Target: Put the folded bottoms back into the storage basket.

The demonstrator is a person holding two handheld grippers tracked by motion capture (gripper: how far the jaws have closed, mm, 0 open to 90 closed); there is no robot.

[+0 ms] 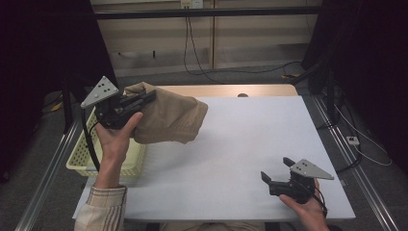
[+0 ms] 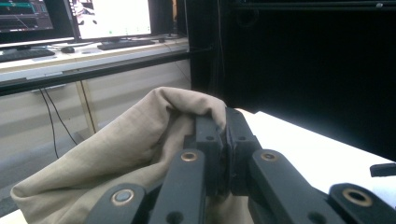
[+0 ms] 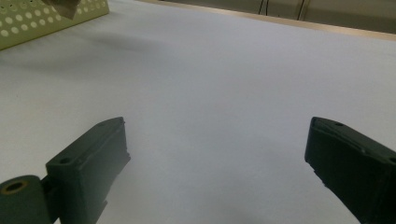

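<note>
One tan cloth [image 1: 168,118] pinched in left gripper [image 1: 149,96], prob. airborne.

Grey floor [image 1: 250,77], pale wall panels [image 1: 159,33] (cables [image 1: 192,53] trailing).

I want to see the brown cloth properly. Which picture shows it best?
The high view: the whole tan cloth hangs from the left gripper. The left gripper view shows its pinched fold close up; the right gripper view, a corner above the basket.

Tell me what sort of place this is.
Probably a lab or office set up for recording: computer monitors on a desk, cables along the floor, and a white-covered table framed by dark curtains.
</note>
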